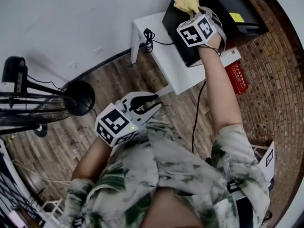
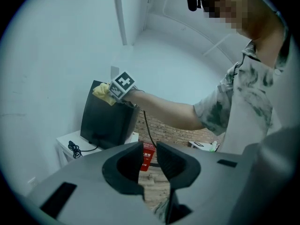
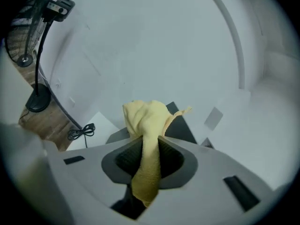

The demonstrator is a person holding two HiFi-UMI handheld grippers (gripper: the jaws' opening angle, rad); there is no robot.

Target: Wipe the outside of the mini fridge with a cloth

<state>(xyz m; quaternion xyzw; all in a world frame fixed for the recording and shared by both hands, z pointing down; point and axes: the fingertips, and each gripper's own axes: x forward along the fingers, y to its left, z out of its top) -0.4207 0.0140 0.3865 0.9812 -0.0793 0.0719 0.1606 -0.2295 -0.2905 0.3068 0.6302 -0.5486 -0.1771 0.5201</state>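
**Yellow cloth (image 1: 188, 4) at the top edge of the black mini fridge (image 1: 228, 8).**
Head view: the right gripper (image 1: 191, 11) holds the cloth against the fridge top, and the left gripper (image 1: 150, 103) hangs well apart from the fridge. Left gripper view: jaws slightly parted, nothing between them. Right gripper view: jaws clamped on the cloth, fridge just beyond.

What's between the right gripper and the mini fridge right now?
Only the yellow cloth: the right gripper is shut on it, and its bunched end sits between the jaws and the black mini fridge. Clearest in the right gripper view.
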